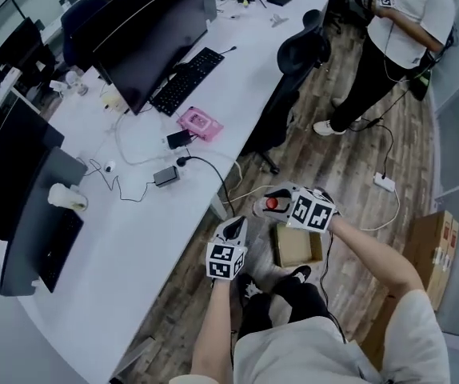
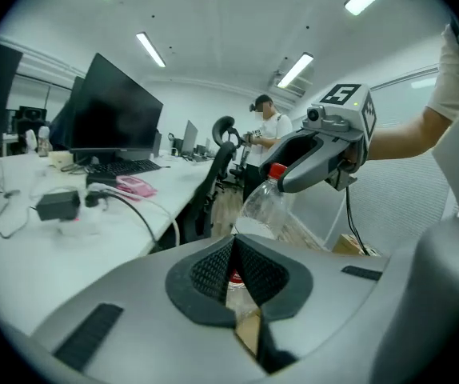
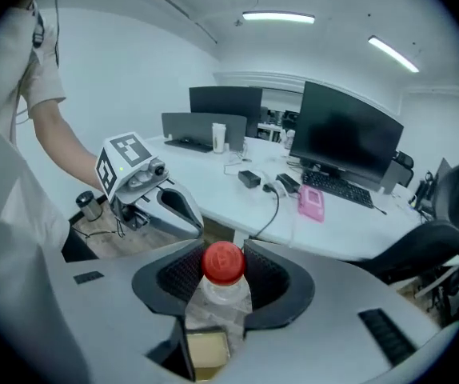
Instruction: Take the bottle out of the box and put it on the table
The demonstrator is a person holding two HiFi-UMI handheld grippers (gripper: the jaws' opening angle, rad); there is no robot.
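Right gripper [image 3: 224, 277] closed on the neck of the red-capped bottle [image 3: 223, 264], lifted clear above the box [image 1: 297, 246] on the floor, left gripper [image 2: 233, 254] empty with jaws together (advice: carry the bottle over bare tabletop [image 1: 133, 230], set its base flat, then release).

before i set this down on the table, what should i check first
1. Grip: the right gripper has its jaws closed on the neck of the bottle, under the red cap: ok.
2. Clear of the box: the bottle is up in the air and the box sits on the floor below: ok.
3. Landing spot: the table is bare along its near edge: ok.
4. Clutter: the black cable hangs off the edge farther along, apart from that bare patch: ok.
5. Left gripper: shut, empty, not touching the bottle: ok.
6. Cap screwed tight: cannot tell.
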